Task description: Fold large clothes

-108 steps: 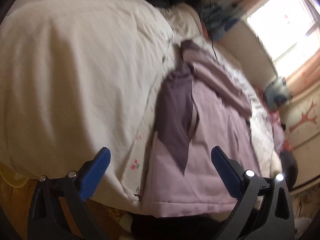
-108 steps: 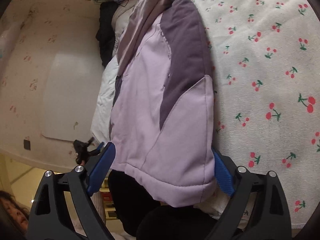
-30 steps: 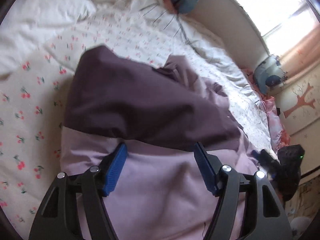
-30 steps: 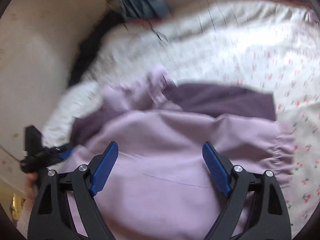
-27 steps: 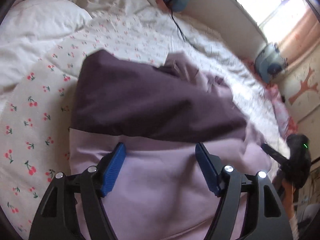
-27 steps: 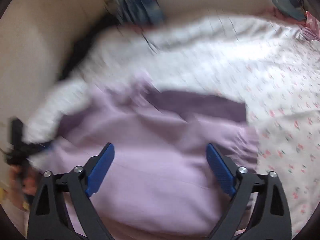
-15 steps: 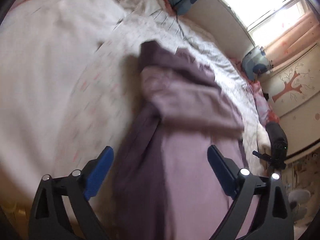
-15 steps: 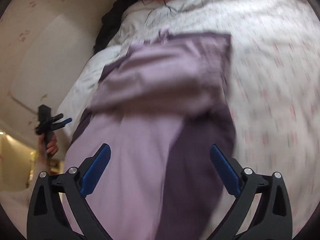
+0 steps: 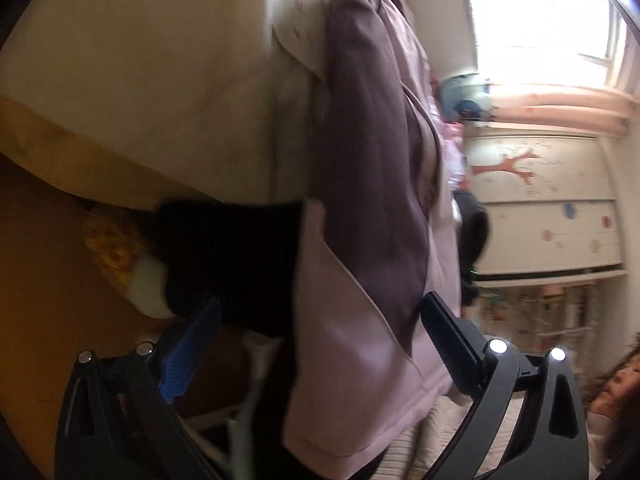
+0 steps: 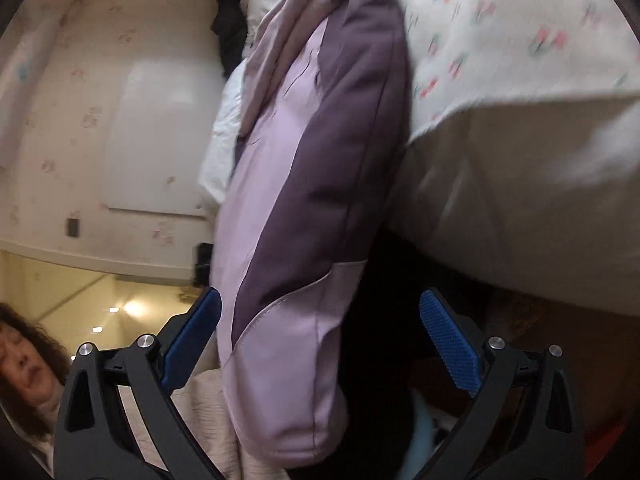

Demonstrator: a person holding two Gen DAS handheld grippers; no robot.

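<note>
A lilac and dark purple padded jacket (image 9: 372,184) lies along the bed, its hem hanging over the near edge. It also shows in the right wrist view (image 10: 320,152). My left gripper (image 9: 320,340) is open, its blue-padded jaws on either side of the hanging hem, not touching it. My right gripper (image 10: 320,332) is open too, low at the bed's edge, with the hem's other corner between the jaws. The jacket's far end is hidden by its own folds.
The bed's cherry-print sheet (image 10: 520,32) and white mattress side (image 9: 160,80) fill the edges. The person's dark trouser leg (image 9: 232,260) stands against the bed. A bright window (image 9: 540,20) and a wall with a tree sticker (image 9: 508,164) lie beyond.
Both grippers have dropped from over the jacket on the bed down to its near edge, and now look along the jacket from below the hem. Both stay open.
</note>
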